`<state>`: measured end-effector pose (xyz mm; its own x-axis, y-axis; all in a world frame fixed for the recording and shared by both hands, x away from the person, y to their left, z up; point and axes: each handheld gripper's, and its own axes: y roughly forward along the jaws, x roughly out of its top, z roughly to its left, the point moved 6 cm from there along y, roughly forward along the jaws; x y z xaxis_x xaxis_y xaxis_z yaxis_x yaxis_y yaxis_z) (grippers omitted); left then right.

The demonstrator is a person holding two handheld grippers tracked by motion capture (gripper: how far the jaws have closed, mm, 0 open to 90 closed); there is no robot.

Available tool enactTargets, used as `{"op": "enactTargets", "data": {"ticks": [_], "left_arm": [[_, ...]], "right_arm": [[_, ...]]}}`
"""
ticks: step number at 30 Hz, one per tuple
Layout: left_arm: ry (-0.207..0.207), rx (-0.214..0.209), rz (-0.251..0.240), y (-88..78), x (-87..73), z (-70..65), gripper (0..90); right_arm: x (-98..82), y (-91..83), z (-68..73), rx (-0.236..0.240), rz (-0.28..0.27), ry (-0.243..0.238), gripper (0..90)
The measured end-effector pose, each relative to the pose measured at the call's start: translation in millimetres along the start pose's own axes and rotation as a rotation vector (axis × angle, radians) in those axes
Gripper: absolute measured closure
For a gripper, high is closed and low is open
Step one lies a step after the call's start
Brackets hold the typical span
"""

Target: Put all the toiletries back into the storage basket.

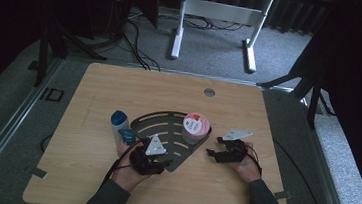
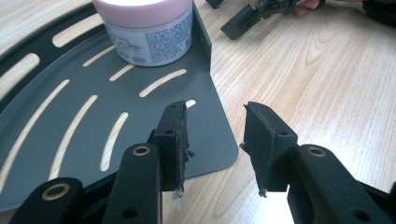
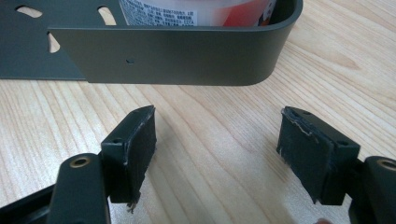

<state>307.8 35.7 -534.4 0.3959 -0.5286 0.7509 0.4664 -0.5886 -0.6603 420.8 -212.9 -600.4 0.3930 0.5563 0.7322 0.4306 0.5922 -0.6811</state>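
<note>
A wooden table (image 1: 91, 123) held a dark slotted tray (image 1: 166, 130) with a pink tub (image 1: 195, 127) at its right end. The right gripper (image 3: 217, 154) gaped empty beside the tray; the left gripper (image 2: 215, 140) stood apart over its near corner.

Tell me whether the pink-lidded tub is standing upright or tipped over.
Upright. The tub stands on its base on the slotted dark tray; the high view shows its round pink lid facing up, and the left gripper view shows its label wall vertical.

Dim lab or studio, grey carpet (image 1: 214, 50), floor cables (image 1: 137, 40), white desk frame (image 1: 217, 15), dark stands (image 1: 316, 80)
</note>
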Motion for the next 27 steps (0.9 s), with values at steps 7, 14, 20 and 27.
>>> {"op": "enactTargets", "data": {"ticks": [7, 14, 20, 27], "left_arm": [[0.01, -0.022, 0.005, -11.6, 2.2, -2.1, 59.7], [0.023, -0.03, 0.009, -24.0, 5.1, -1.6, 60.1], [0.013, -0.048, 0.003, -34.4, 5.7, 1.7, 60.7], [0.011, -0.074, -0.01, -46.5, 6.4, 6.7, 60.9]], "right_arm": [[-0.6, -0.6, 0.7, -0.012, 0.0, 0.012, 27.6], [-0.6, -0.7, 0.9, -0.013, 0.001, 0.014, 27.5], [-0.6, -0.5, 1.1, -0.009, 0.002, 0.011, 26.6], [-0.5, -0.5, 1.3, -0.008, 0.002, 0.009, 26.3]]}}
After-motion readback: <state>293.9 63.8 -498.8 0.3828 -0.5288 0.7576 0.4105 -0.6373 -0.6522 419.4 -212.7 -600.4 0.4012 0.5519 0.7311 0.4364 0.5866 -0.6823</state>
